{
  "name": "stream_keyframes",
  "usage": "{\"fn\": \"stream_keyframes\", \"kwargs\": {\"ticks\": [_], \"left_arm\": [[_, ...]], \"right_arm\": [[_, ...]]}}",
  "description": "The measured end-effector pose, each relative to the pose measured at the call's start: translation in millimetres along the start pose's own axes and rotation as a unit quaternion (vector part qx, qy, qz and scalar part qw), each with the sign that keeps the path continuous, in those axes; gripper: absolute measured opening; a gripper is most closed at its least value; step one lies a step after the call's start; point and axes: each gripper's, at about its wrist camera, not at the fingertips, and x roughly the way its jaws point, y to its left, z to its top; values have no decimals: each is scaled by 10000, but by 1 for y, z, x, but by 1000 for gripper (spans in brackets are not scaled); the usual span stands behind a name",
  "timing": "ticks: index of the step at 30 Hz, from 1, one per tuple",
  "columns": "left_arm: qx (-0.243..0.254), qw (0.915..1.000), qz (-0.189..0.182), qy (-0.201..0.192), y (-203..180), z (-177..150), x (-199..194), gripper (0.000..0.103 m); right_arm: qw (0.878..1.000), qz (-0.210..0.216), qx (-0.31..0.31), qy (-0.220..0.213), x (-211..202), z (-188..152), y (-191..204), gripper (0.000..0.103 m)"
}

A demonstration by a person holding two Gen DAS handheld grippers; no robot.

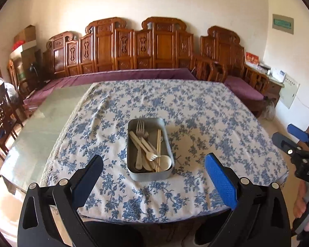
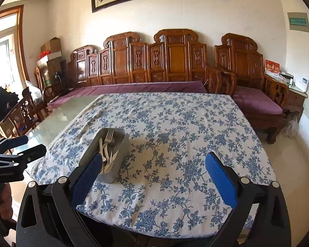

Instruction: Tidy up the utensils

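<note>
Metal tin [image 1: 148, 173] sits on the blue-floral tablecloth [image 1: 206, 123], toward the near edge of the table, directly ahead of the left gripper [image 1: 153, 175]. Inside, heaped together: a metal fork [image 1: 140, 127] with tines pointing away, a pale plastic fork [image 1: 152, 155] lying crosswise, a pair of chopsticks [image 1: 158, 144] along the right wall, a small white cup [image 1: 165, 161] in the near right corner, other pale handles I cannot sort out. No utensil shows on the cloth outside the tin in either view. Left gripper spread wide, holding nothing, hovering short of the tin. Right gripper [image 2: 153, 175] likewise spread and empty, over bare cloth to the tin's right; its left finger overlaps the tin's near end in view, contact not evident. Judgement: collecting looks complete or nearly so; items are jumbled, so any sorting within remains.
</note>
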Motion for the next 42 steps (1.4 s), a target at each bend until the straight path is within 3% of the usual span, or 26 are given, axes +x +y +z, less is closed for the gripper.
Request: {"fn": "stream_keyframes", "kwargs": {"ticks": [8, 18, 22, 42], "left_arm": [[70, 9995, 1, -312, -13, 8, -32, 95], [159, 9939, 101, -1089, -28, 29, -91, 95], [141, 9909, 100, -1332, -31, 32, -112, 95], [84, 9899, 148, -1407, -29, 28, -114, 95]], "right_arm": [[9996, 7, 35, -289, -27, 9, 4, 101], [9919, -193, -207, -1237, -93, 40, 13, 101], [9893, -209, -209, -1428, -109, 44, 14, 101], [9896, -231, -138, -1415, -112, 43, 19, 101]]}}
